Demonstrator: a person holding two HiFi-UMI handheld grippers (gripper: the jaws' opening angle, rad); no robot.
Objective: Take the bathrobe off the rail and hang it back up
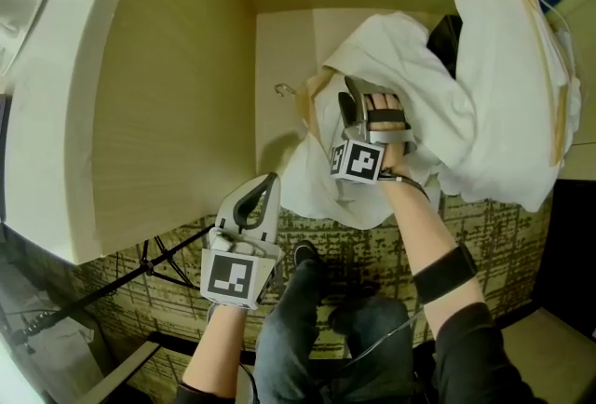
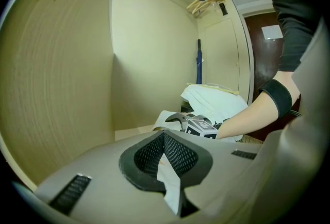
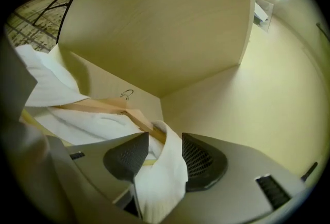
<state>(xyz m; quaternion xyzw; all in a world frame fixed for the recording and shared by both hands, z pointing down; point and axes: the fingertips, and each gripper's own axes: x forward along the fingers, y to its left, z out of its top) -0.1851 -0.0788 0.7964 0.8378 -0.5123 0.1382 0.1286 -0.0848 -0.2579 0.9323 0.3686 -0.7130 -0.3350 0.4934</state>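
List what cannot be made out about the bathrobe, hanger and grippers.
Hanger: head view, only the hook end shows; the bathrobe covers the rest.
Right gripper: right gripper view, cloth fills the gap between its parted jaws; whether they press it is unclear.
Left gripper: left gripper view, a white sliver sits under its shut jaws; cloth or gripper part, cannot tell.

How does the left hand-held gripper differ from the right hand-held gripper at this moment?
The left hand-held gripper has its jaws together; the right hand-held gripper has them apart, with the bathrobe and the wooden hanger between them. The left one hangs by the patterned carpet; the right one reaches over the bathrobe. Both carry a marker cube.
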